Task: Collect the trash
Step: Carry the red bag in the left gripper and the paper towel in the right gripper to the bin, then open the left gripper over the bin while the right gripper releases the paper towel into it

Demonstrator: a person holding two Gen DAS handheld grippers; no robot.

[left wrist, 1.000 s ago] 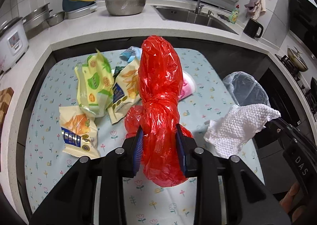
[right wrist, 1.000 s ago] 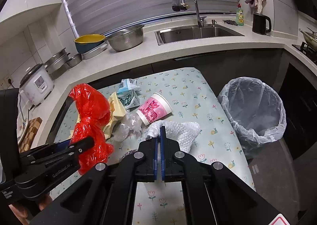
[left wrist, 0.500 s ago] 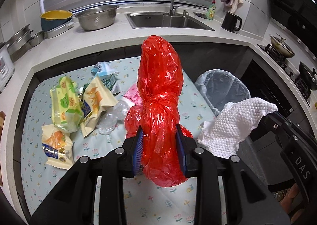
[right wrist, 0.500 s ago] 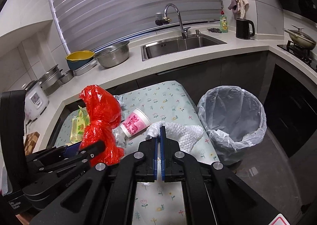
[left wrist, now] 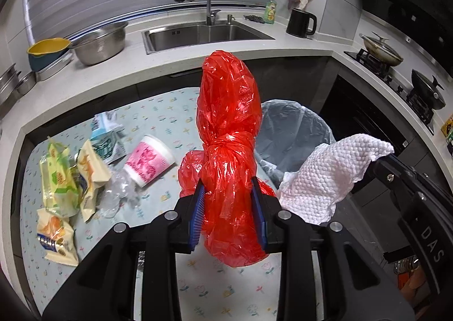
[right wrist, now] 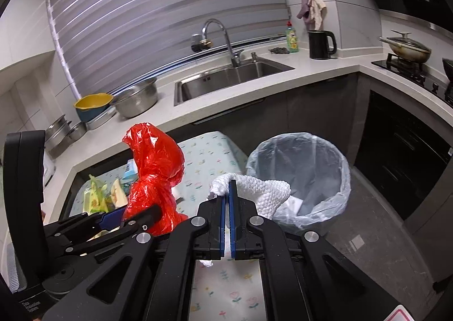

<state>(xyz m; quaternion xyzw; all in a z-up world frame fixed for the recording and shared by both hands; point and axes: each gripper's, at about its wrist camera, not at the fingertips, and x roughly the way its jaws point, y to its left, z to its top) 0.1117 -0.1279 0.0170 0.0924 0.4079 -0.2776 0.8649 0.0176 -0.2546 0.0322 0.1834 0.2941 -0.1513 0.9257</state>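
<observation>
Trash first: your left gripper (left wrist: 230,209) clamps the knotted red bag (left wrist: 228,134) upright, and your right gripper (right wrist: 227,219) pinches the white paper towel (right wrist: 263,189), both held near the lined bin (right wrist: 300,176) beside the table (left wrist: 158,111).

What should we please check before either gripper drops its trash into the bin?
1. Left gripper grips the red bag: ok, the bag is pinched between both fingers.
2. Right gripper grips the paper towel: ok, fingers shut on it.
3. Bin open and lined: ok, with room inside.
4. Towel over the bin mouth: cannot tell; it appears near the rim.
5. Red bag over the bin: not ok, it looks to be above the table edge.
6. Trash left on the table: not ok, the cup and wrappers remain.
</observation>
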